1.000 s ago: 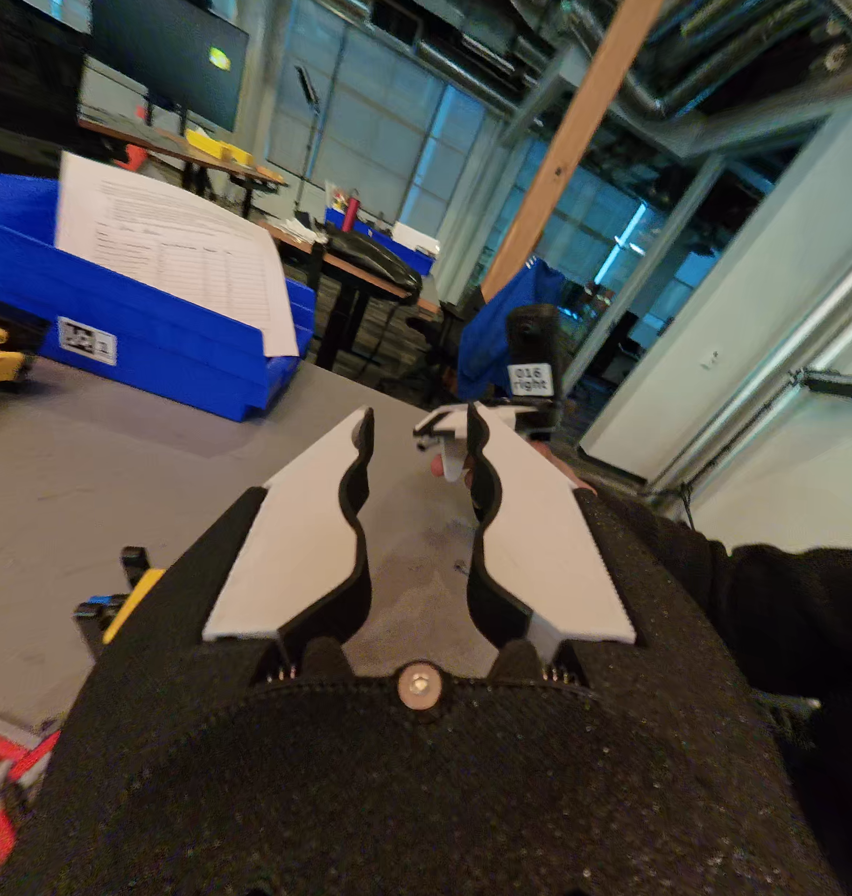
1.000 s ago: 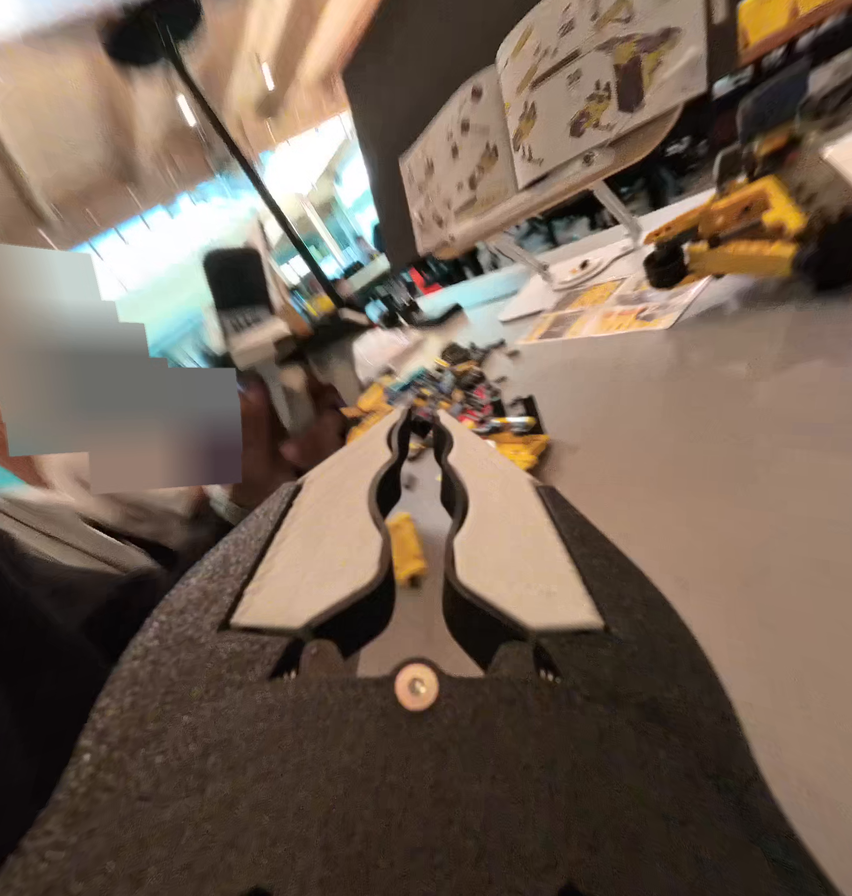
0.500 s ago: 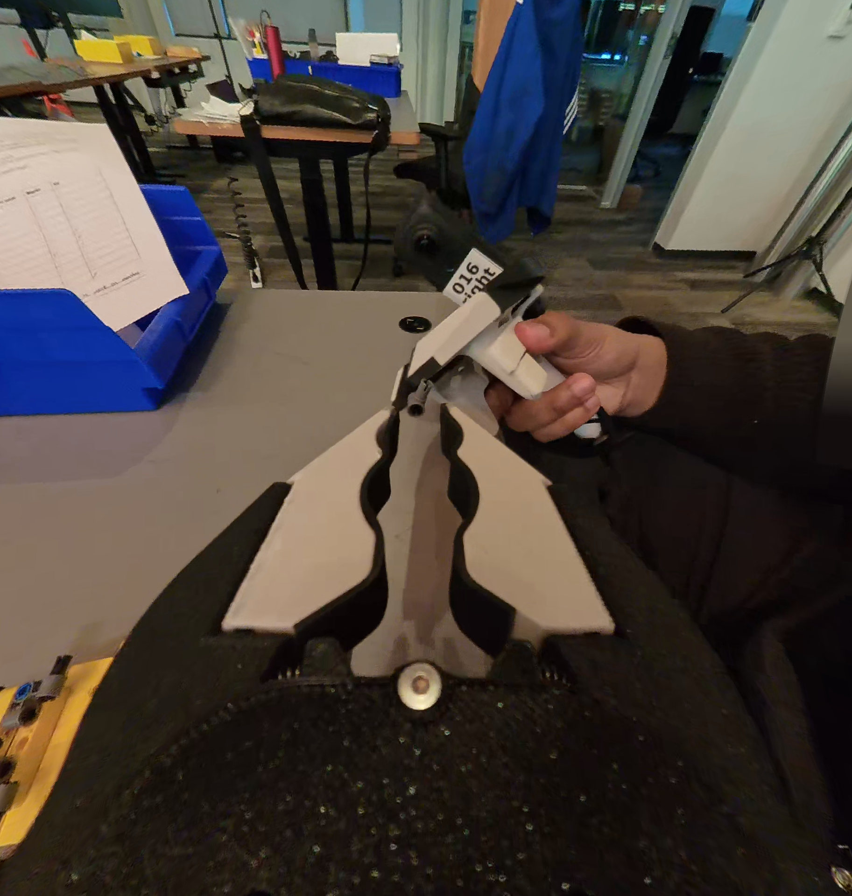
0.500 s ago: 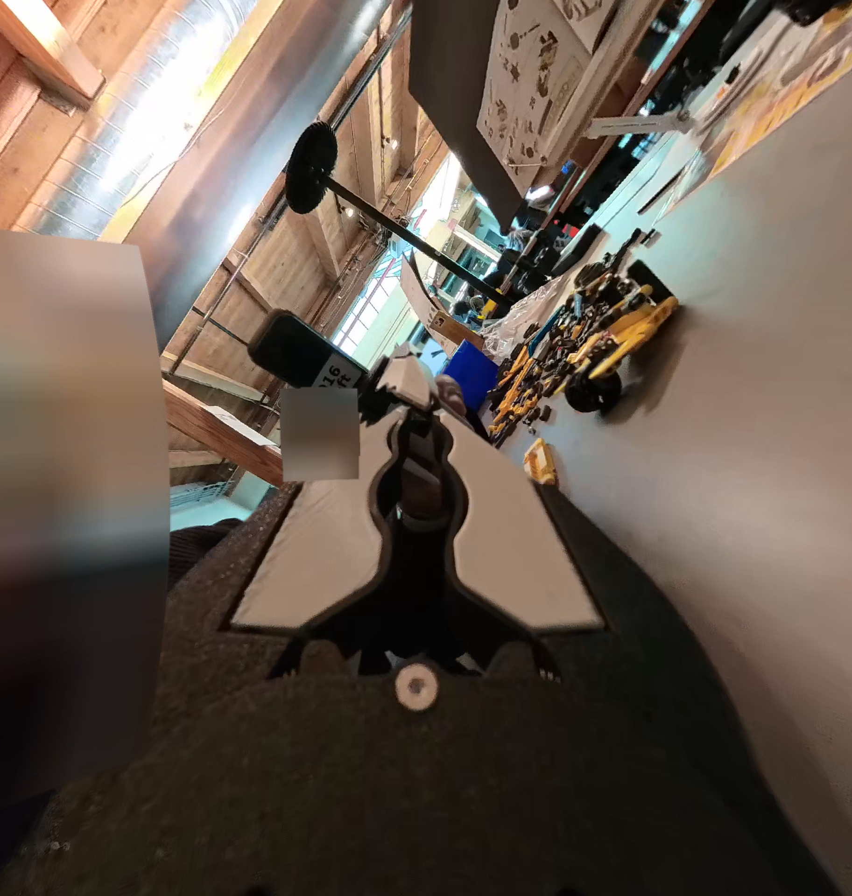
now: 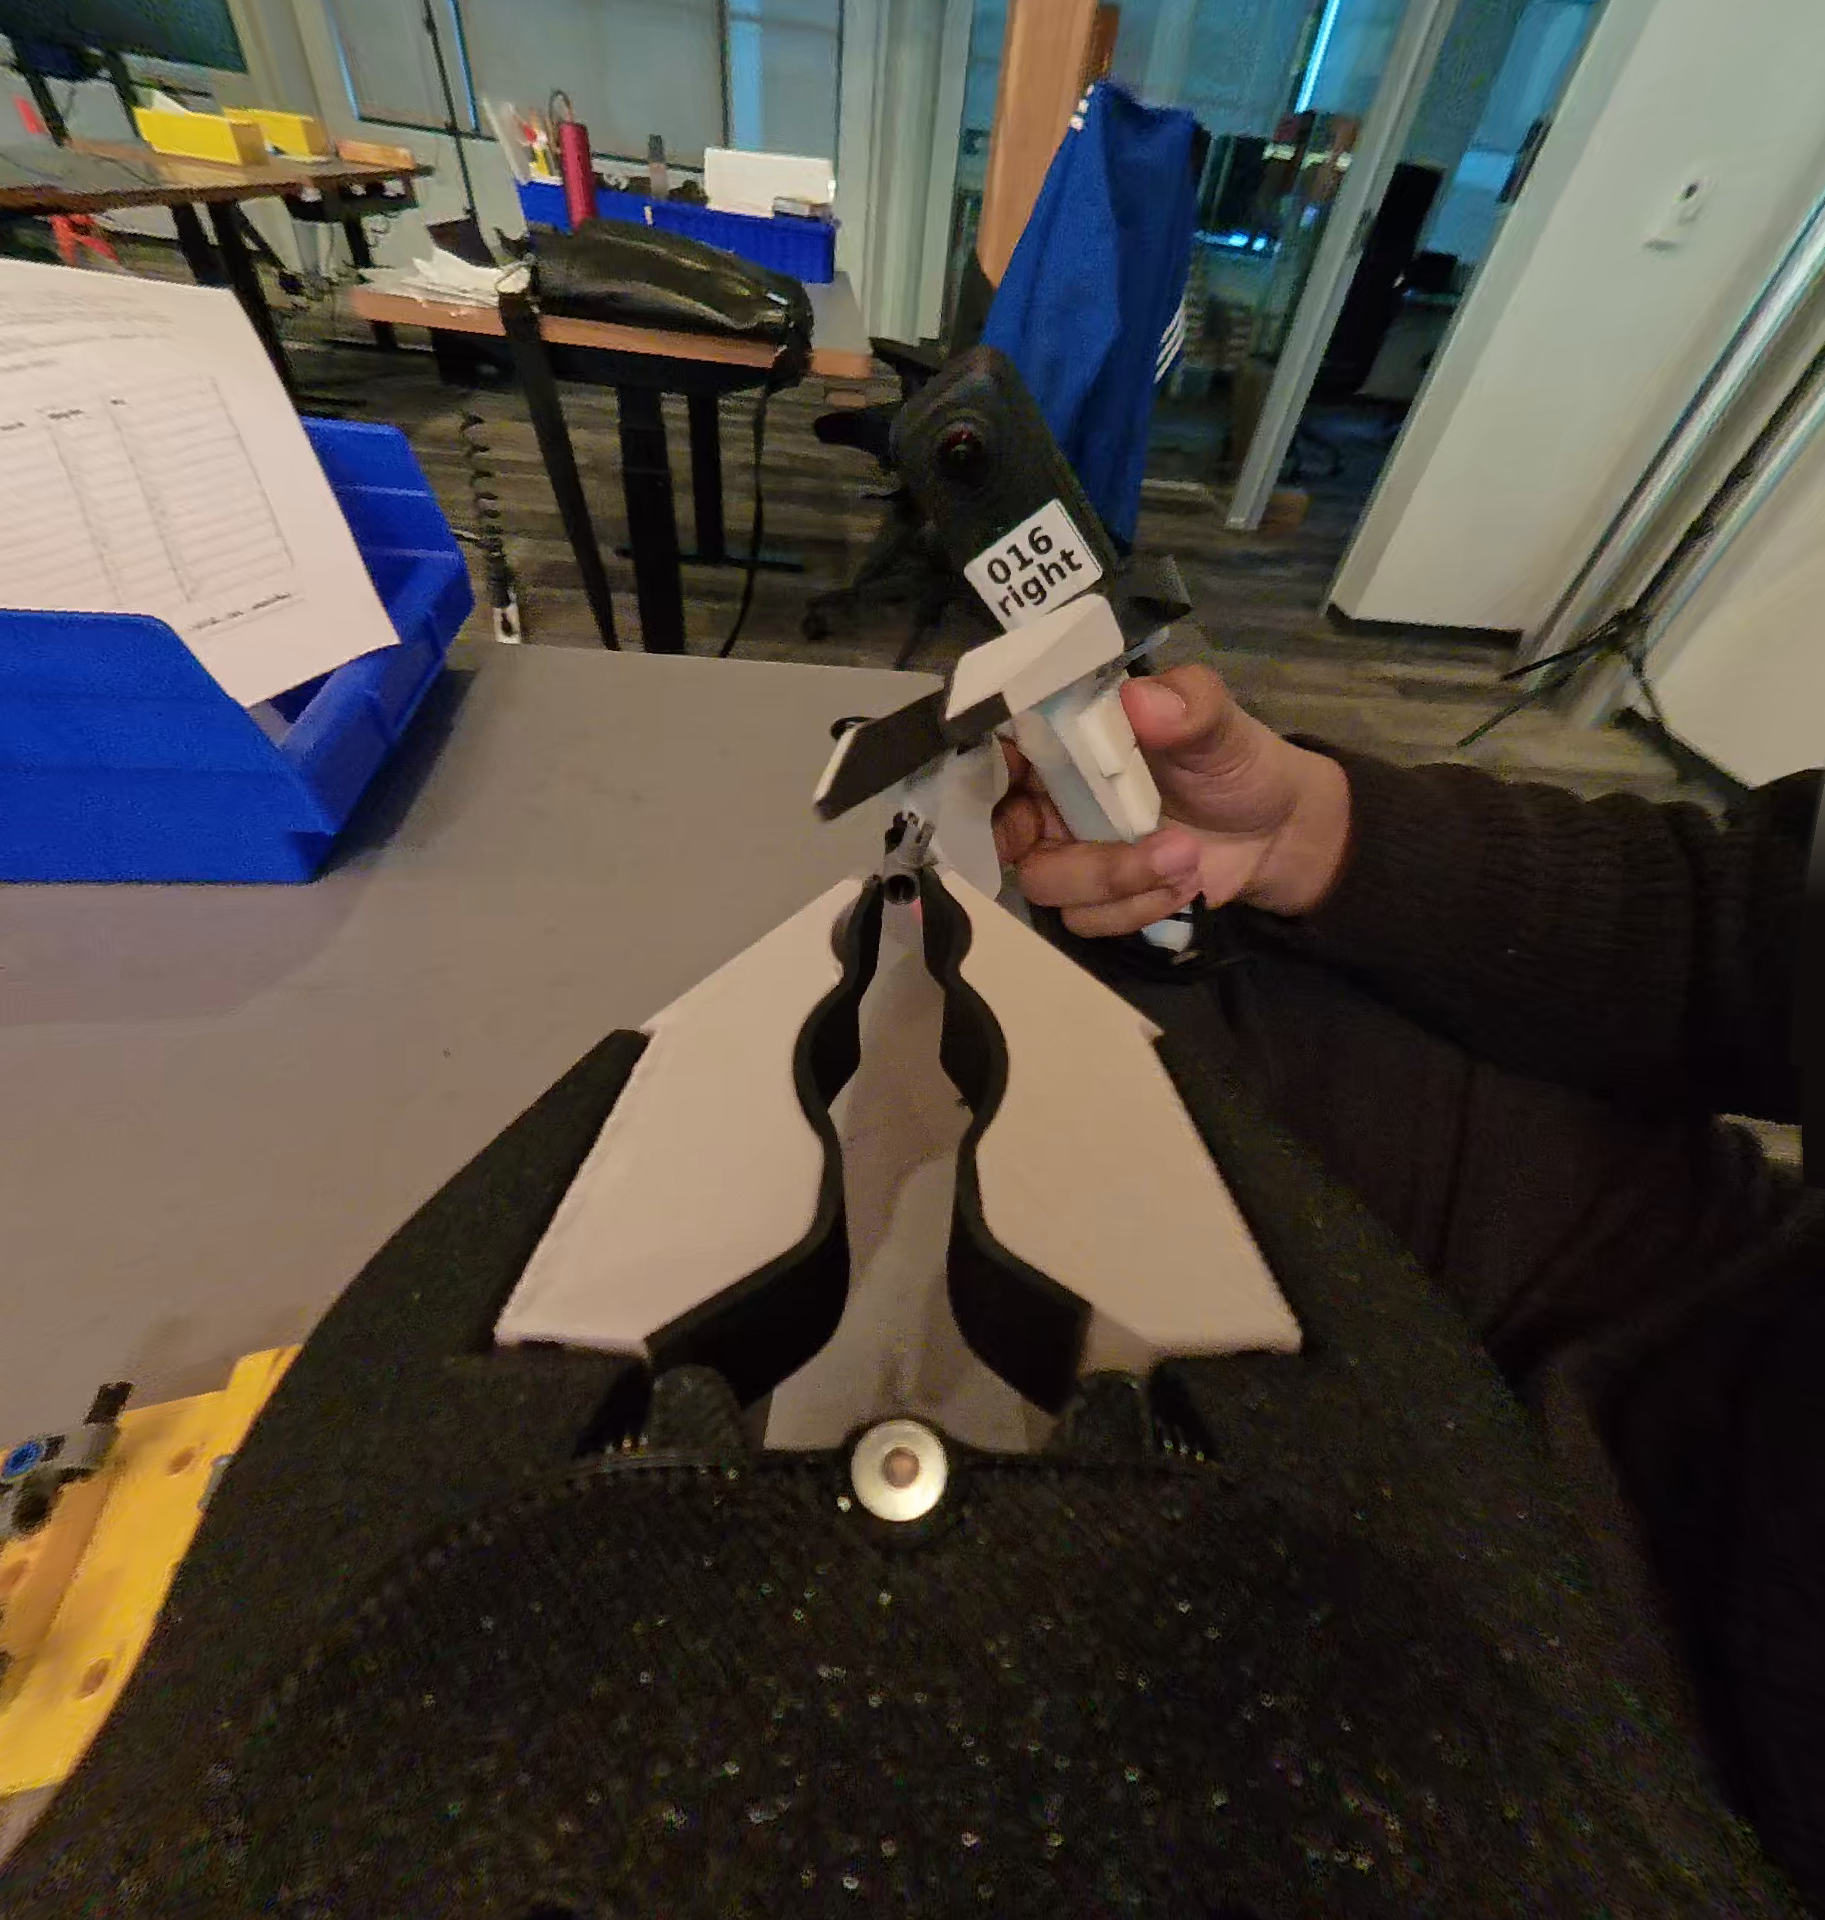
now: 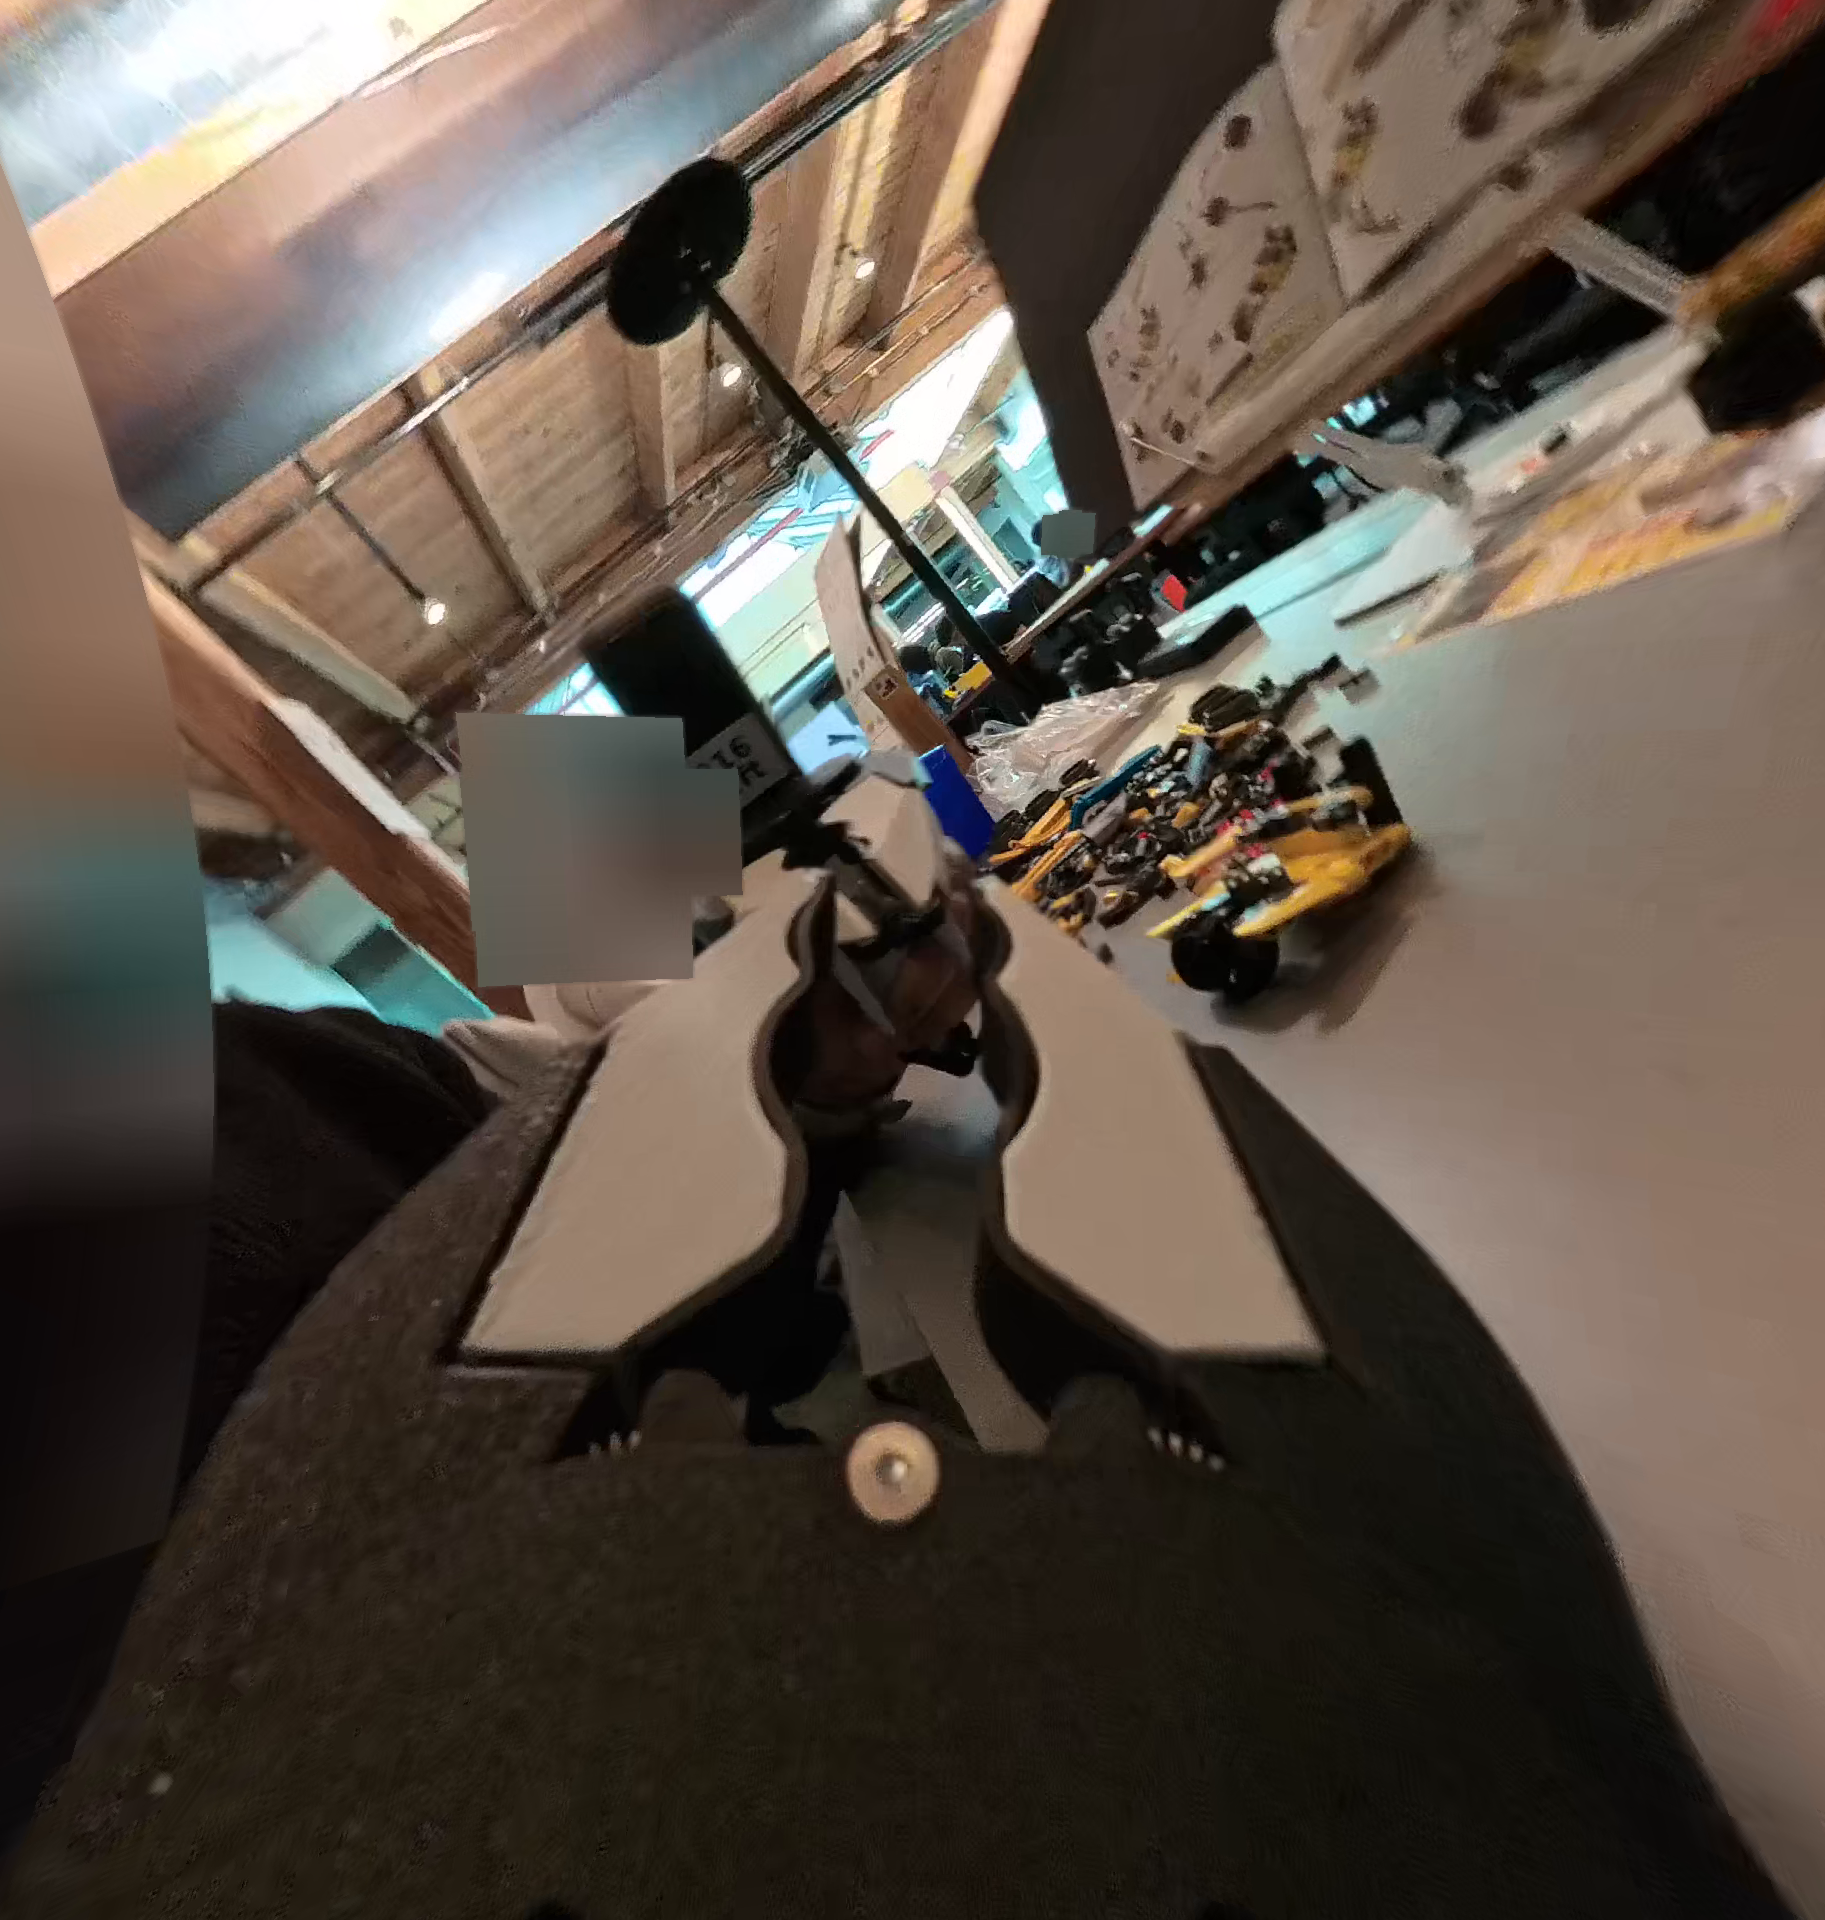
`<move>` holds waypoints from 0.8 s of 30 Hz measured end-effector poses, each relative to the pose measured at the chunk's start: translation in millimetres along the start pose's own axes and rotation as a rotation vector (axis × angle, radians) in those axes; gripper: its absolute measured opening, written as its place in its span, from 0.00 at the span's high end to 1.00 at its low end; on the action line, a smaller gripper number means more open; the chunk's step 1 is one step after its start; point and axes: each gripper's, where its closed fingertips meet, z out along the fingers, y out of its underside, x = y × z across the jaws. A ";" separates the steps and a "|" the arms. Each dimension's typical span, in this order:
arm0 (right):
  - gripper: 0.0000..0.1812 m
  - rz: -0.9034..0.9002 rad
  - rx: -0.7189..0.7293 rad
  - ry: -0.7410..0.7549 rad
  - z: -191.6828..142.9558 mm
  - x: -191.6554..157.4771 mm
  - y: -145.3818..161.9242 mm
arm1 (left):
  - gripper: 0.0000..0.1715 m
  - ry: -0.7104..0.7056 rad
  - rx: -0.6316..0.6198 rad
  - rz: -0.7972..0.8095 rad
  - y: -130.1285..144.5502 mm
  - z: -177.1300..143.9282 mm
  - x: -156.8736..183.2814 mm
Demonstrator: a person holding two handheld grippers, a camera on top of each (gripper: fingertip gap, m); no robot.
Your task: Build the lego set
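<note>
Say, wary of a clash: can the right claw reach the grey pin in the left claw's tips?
Likely yes: the open right claw sits beside the grey pin the left claw pinches; nothing between.

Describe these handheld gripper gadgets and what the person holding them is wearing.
Each gripper, like the left gripper, has two pale flat fingers with wavy black inner pads, set in a speckled black body with one silver bolt. The right gripper has a white pistol-like handle, a black camera and a white label. The hand comes from a dark knitted sleeve.
</note>
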 end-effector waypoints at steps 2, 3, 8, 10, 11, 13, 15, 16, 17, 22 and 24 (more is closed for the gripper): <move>0.92 -0.103 -0.022 -0.037 0.1 -12.6 1.0 | 0.98 0.035 0.013 -0.033 -1.2 -1.8 2.5; 0.93 -0.149 -0.042 -0.046 0.9 -16.9 3.7 | 0.98 0.051 0.023 -0.046 -2.5 -2.9 3.8; 0.95 -0.305 -0.086 -0.037 4.8 -23.7 11.0 | 0.98 0.148 0.066 -0.132 -7.8 -9.0 10.8; 0.95 -0.315 -0.097 -0.042 5.8 -24.5 12.5 | 0.98 0.179 0.081 -0.162 -9.3 -11.0 12.7; 0.95 -0.318 -0.105 -0.044 6.2 -24.5 13.5 | 0.98 0.187 0.084 -0.171 -9.4 -11.6 13.2; 0.93 -0.322 -0.112 -0.032 7.3 -22.0 14.3 | 0.98 0.200 0.083 -0.179 -8.8 -11.9 14.6; 0.91 -0.336 -0.127 -0.003 8.8 -16.3 16.3 | 0.98 0.229 0.094 -0.184 -10.5 -12.4 19.1; 0.91 -0.342 -0.133 -0.009 9.6 -16.9 17.9 | 0.98 0.226 0.094 -0.188 -9.9 -12.2 18.7; 0.91 -0.340 -0.137 -0.020 10.6 -18.3 19.3 | 0.98 0.224 0.090 -0.190 -9.0 -11.8 18.2; 0.97 -0.356 -0.146 -0.043 13.3 -22.0 22.4 | 0.98 0.241 0.091 -0.202 -9.1 -12.3 20.2; 0.97 -0.369 -0.151 -0.047 13.0 -23.1 22.8 | 0.98 0.255 0.092 -0.214 -9.3 -12.5 21.3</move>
